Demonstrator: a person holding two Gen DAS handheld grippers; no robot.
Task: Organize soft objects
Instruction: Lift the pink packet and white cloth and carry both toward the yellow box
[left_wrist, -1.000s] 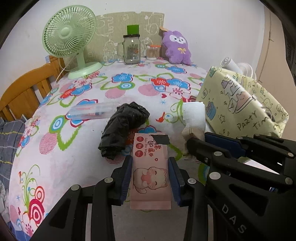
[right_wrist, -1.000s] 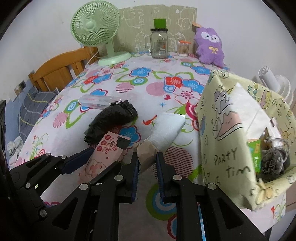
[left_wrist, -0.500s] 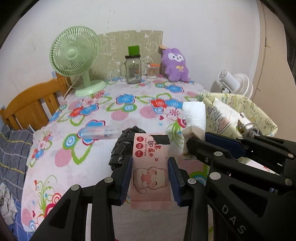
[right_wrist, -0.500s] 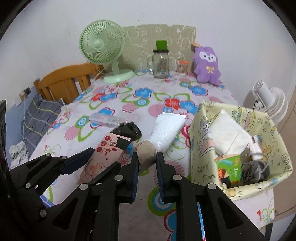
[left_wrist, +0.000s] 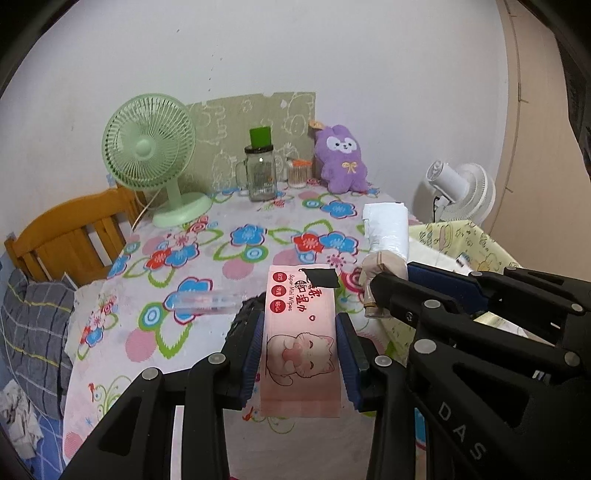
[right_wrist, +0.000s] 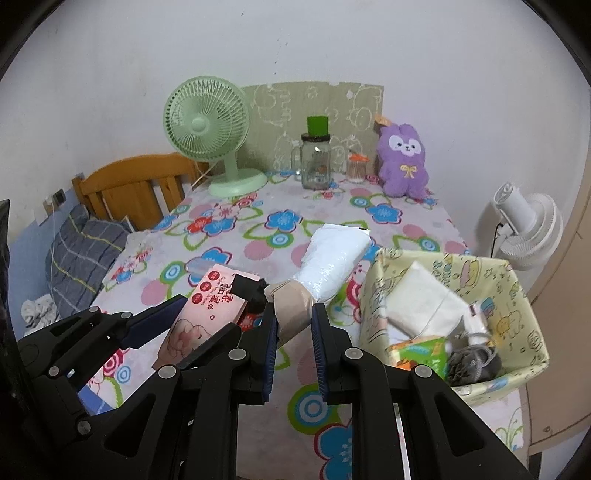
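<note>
The pink pack of wet wipes (left_wrist: 300, 339) sat clamped between the jaws of the left gripper (left_wrist: 300, 354), held clear above the flowered desk (left_wrist: 207, 258). Just beside it, the right gripper (right_wrist: 293, 332) had its jaws closed on the brown neck of a white soft roll in plastic wrap (right_wrist: 332, 258), also off the desk. Both packs pointed toward the far end of the desk.

To the right stood the yellow fabric basket (right_wrist: 517, 295), open-topped and already holding a white tissue pack (right_wrist: 421, 299), a green packet (right_wrist: 421, 350) and something grey. On the desk below lay a clear slim case (left_wrist: 207, 301) and a dark crumpled bag (left_wrist: 245, 314), mostly hidden behind the left jaws.

The step in hand looked like carrying two soft items to the basket. Next, each gripper would need to swing right, over the basket's rim, and release above a free spot, one after the other so they did not collide.
</note>
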